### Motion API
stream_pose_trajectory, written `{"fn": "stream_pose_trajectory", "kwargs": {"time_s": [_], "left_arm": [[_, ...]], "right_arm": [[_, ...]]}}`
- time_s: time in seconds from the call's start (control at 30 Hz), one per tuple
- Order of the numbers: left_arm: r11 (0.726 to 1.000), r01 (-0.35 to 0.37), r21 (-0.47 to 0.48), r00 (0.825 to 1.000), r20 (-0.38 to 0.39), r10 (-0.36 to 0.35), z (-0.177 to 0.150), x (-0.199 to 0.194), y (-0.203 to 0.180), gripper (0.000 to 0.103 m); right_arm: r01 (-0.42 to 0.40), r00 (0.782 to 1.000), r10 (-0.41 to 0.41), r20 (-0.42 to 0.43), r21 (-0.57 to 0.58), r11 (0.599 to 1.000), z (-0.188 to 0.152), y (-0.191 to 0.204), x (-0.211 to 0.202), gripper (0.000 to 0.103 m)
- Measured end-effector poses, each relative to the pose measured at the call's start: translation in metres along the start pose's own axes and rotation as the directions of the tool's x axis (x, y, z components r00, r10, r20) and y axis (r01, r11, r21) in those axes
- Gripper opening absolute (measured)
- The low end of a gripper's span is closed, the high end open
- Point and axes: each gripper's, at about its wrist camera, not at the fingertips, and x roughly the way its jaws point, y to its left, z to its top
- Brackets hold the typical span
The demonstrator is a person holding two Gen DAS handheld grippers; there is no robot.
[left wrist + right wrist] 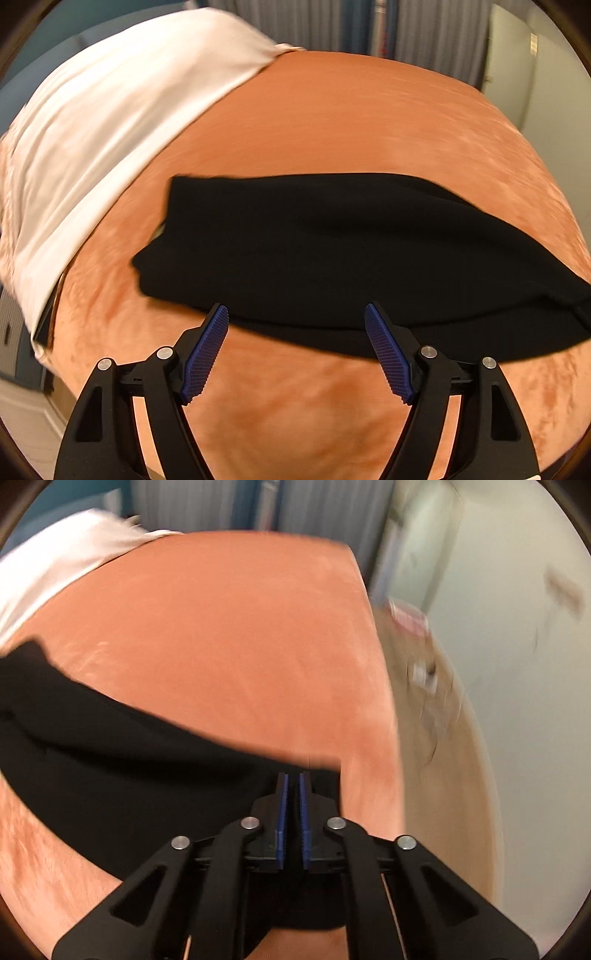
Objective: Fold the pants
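Note:
The black pants (332,251) lie across an orange bed cover (332,122), partly folded with a doubled layer at their left end. My left gripper (297,314) is open and empty, its blue pads just at the near edge of the pants. In the right wrist view the pants (129,760) run from the left to under my right gripper (293,779), whose blue pads are shut on the pants' right end, just above the orange bed cover (229,627).
A white sheet or pillow (110,122) lies across the far left of the bed and also shows in the right wrist view (55,565). The bed's right edge (384,686) drops to a light wood floor (443,738). Grey curtains (332,29) hang behind.

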Motion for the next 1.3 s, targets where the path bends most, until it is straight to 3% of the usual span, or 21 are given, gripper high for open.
{"fn": "stream_pose_trajectory", "kwargs": {"time_s": [0.03, 0.07, 0.13, 0.17, 0.23, 0.3, 0.4, 0.43, 0.47, 0.53, 0.7, 0.73, 0.77, 0.83, 0.87, 0.93, 1.0, 1.07, 1.13, 1.2, 1.3], "left_arm": [[1.0, 0.006, 0.016, 1.0, 0.006, -0.006, 0.002, -0.002, -0.013, 0.075], [0.999, 0.016, 0.036, 1.0, 0.013, -0.016, 0.002, -0.006, -0.024, 0.075], [0.997, 0.041, 0.068, 0.999, 0.024, -0.043, 0.0, -0.012, -0.046, 0.075], [0.995, 0.059, 0.081, 0.998, 0.027, -0.061, -0.001, -0.013, -0.054, 0.076], [0.989, 0.11, 0.097, 0.993, 0.023, -0.113, -0.006, -0.014, -0.076, 0.076], [0.981, 0.154, 0.114, 0.988, 0.003, -0.156, -0.009, -0.013, -0.098, 0.076], [0.97, 0.185, 0.16, 0.983, -0.02, -0.184, -0.014, -0.011, -0.128, 0.076], [0.966, 0.192, 0.176, 0.981, -0.024, -0.19, -0.018, -0.014, -0.142, 0.076], [0.963, 0.195, 0.187, 0.981, -0.025, -0.194, -0.019, -0.015, -0.149, 0.076], [0.956, 0.216, 0.2, 0.976, -0.022, -0.217, -0.021, -0.017, -0.162, 0.076], [0.937, 0.279, 0.209, 0.959, -0.023, -0.281, -0.033, -0.027, -0.171, 0.081], [0.937, 0.275, 0.215, 0.961, -0.021, -0.277, -0.037, -0.029, -0.171, 0.086], [0.939, 0.262, 0.223, 0.964, -0.018, -0.265, -0.04, -0.027, -0.168, 0.086], [0.952, 0.209, 0.222, 0.978, -0.023, -0.209, -0.042, -0.02, -0.161, 0.086], [0.957, 0.2, 0.21, 0.98, -0.032, -0.198, -0.041, -0.016, -0.154, 0.086], [0.963, 0.211, 0.166, 0.977, -0.054, -0.205, -0.041, -0.01, -0.138, 0.086], [0.967, 0.222, 0.127, 0.974, -0.064, -0.215, -0.04, -0.005, -0.122, 0.086], [0.969, 0.221, 0.11, 0.974, -0.067, -0.215, -0.038, 0.002, -0.112, 0.086], [0.972, 0.219, 0.088, 0.974, -0.079, -0.213, -0.037, 0.014, -0.105, 0.086], [0.974, 0.219, 0.054, 0.972, -0.098, -0.213, -0.036, 0.027, -0.097, 0.086], [0.979, 0.204, -0.012, 0.971, -0.128, -0.204, -0.033, 0.052, -0.079, 0.086]], "right_arm": [[0.029, 0.993, -0.028, 0.115, -0.011, 1.0, 0.009, -0.004, -0.031, 0.001], [0.105, 0.956, -0.084, 0.281, -0.06, 0.993, 0.011, -0.004, -0.074, 0.001], [0.229, 0.912, -0.155, 0.38, -0.159, 0.96, -0.012, 0.003, -0.101, 0.001], [0.239, 0.926, -0.172, 0.335, -0.171, 0.956, -0.024, 0.0, -0.093, 0.002], [0.239, 0.968, -0.217, 0.127, -0.188, 0.953, -0.077, -0.012, -0.058, 0.015], [0.271, 0.962, -0.274, 0.0, -0.148, 0.951, -0.124, -0.022, -0.044, 0.016], [0.071, 0.997, -0.07, -0.012, 0.197, 0.978, -0.135, -0.04, -0.068, 0.019], [0.008, 1.0, -0.012, 0.01, 0.259, 0.966, -0.131, -0.04, -0.071, 0.031], [-0.084, 0.996, 0.077, 0.035, 0.354, 0.931, -0.12, -0.039, -0.074, 0.053], [-0.172, 0.985, 0.167, 0.048, 0.42, 0.891, -0.105, -0.031, -0.067, 0.065], [-0.157, 0.967, 0.233, -0.101, 0.486, 0.86, -0.081, -0.016, 0.002, 0.065], [-0.161, 0.959, 0.253, -0.127, 0.493, 0.855, -0.082, -0.008, 0.012, 0.049], [-0.193, 0.942, 0.301, -0.147, 0.498, 0.846, -0.078, -0.008, 0.027, 0.018], [-0.157, 0.942, 0.272, -0.197, 0.457, 0.876, -0.065, 0.002, 0.036, 0.006], [-0.15, 0.954, 0.244, -0.173, 0.429, 0.891, -0.053, 0.001, 0.031, 0.005], [-0.176, 0.983, 0.182, 0.02, 0.384, 0.906, -0.021, -0.009, -0.022, 0.005], [-0.1, 0.992, 0.07, 0.109, 0.302, 0.948, -0.013, -0.016, -0.047, 0.006], [-0.014, 1.0, 0.021, -0.022, 0.271, 0.963, -0.029, -0.027, -0.012, 0.015], [0.114, 0.956, -0.015, -0.294, 0.323, 0.94, -0.072, -0.039, 0.04, 0.015], [0.168, 0.956, -0.064, -0.287, 0.354, 0.92, -0.092, -0.043, 0.034, 0.015], [0.129, 0.983, -0.055, -0.174, 0.448, 0.885, -0.095, -0.032, -0.009, 0.017]]}}
